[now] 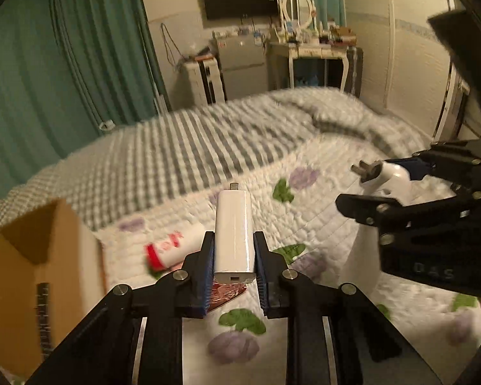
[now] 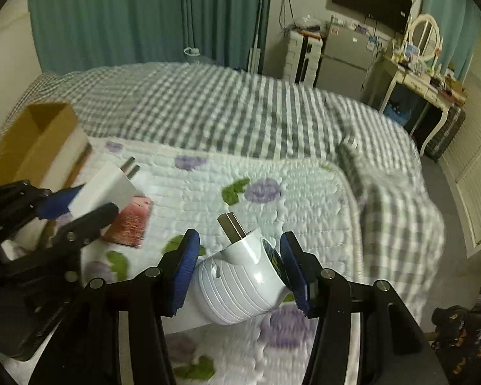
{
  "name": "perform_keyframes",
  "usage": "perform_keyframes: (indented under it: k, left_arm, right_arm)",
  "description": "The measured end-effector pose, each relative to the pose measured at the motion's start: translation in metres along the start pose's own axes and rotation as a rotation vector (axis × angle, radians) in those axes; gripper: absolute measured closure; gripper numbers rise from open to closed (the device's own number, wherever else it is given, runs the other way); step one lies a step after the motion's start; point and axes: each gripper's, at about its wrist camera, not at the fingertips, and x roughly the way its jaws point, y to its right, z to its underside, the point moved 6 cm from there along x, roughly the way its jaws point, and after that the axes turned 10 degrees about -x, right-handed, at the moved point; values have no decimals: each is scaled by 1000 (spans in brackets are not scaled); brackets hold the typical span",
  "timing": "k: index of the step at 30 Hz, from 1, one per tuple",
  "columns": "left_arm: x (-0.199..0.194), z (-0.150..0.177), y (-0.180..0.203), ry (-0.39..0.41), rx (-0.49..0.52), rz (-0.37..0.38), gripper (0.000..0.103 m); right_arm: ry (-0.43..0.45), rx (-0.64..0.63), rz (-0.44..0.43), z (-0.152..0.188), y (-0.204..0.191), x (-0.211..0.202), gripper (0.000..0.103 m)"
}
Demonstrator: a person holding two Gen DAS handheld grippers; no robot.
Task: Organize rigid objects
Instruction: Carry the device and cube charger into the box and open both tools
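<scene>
Green curtains (image 1: 48, 64), wall TV (image 1: 239, 0), dressing table (image 1: 311, 49), fridge (image 2: 343, 61).

left claw (image 1: 233, 266) | black linkage arms | blue ribbed pads | silver screws | "DAS" lettering

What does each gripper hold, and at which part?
Left gripper: white charger, by its two sides near the port end. Right gripper: ribbed white plug, by its body.

The room light is dim and warm. The bed cover (image 1: 208, 147) is motion-blurred, and fisheye bending darkens all frame corners.
</scene>
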Motion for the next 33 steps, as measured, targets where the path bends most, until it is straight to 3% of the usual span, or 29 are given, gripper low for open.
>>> perform_keyframes:
  k: [7,15,25,33]
  left_arm:
    - [-82,-31,-39,103,-32,-12,80]
    - [-128,-23,-133,134,-104,-92,80]
    - [-104,19,-249,73,-209,-220,80]
    - [-57,51,-280,-21,-272,-181,80]
  right_arm:
    - [65,-88,38,-41,-39,-79,51]
    - [138,-195,-48,-99,-143,-124,51]
    - [89,-346,-132,-139,-265,-75,51]
    - [-17,-377,-125,-143,-297,9,51]
